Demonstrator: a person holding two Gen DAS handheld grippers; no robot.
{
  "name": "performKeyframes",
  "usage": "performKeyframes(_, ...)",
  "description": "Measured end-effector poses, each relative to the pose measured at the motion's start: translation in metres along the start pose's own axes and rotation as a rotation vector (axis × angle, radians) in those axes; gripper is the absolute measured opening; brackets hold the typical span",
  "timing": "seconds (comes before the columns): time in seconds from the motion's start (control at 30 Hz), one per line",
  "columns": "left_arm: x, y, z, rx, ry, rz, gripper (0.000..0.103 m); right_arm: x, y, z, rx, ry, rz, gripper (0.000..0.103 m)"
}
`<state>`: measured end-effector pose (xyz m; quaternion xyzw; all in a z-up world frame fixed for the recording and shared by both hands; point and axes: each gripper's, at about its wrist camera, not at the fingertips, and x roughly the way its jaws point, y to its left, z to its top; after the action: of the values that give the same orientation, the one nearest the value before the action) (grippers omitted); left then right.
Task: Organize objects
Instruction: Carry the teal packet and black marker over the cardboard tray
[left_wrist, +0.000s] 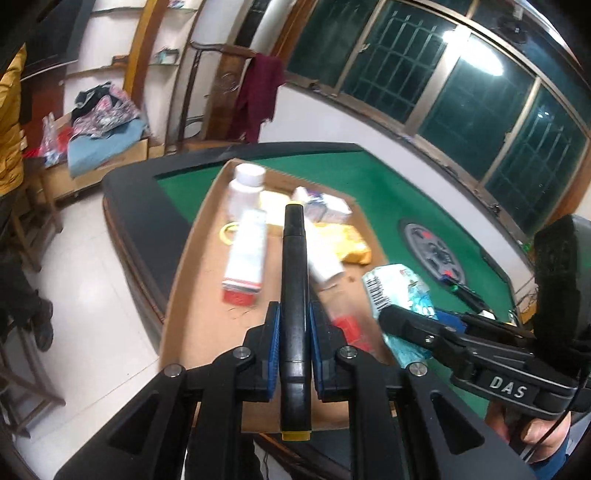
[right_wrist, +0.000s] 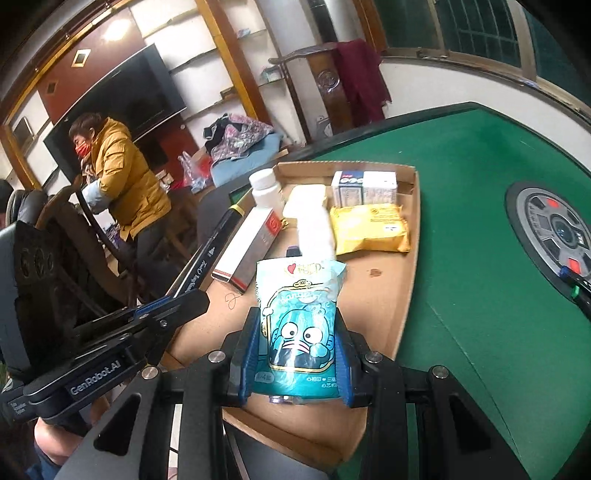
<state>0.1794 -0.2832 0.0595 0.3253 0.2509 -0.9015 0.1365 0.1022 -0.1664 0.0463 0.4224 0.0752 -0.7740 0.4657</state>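
Note:
My left gripper (left_wrist: 294, 325) is shut on a black marker (left_wrist: 293, 280) with yellow ends, held above the near part of the cardboard tray (left_wrist: 207, 325). My right gripper (right_wrist: 297, 332) is shut on a light blue cartoon tissue pack (right_wrist: 301, 317), held above the tray's (right_wrist: 373, 295) near end. The right gripper and its pack (left_wrist: 399, 291) show at the right of the left wrist view. The left gripper with the marker (right_wrist: 207, 254) shows at the left of the right wrist view.
In the tray lie a white bottle (right_wrist: 264, 190), a long red-and-white box (right_wrist: 249, 251), a yellow packet (right_wrist: 369, 227), small boxes (right_wrist: 364, 188) and a white soap-like block (right_wrist: 306, 197). The tray sits on a green felt table (right_wrist: 480, 184) with a round centre panel (right_wrist: 554, 229). A person in a yellow jacket (right_wrist: 118, 173) stands left.

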Motion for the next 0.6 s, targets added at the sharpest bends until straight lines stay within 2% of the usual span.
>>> performKeyframes(0.2,0.013,0.013,-0.005,-0.009,0.022,0.007,0.014,0.013,-0.002,-0.003,-0.012,0.012,-0.033,0.038)
performKeyframes(0.6,0.034,0.006,-0.010,0.030,0.058,-0.006,0.014,0.026,0.002,-0.009,-0.038,0.022,-0.082,0.038)
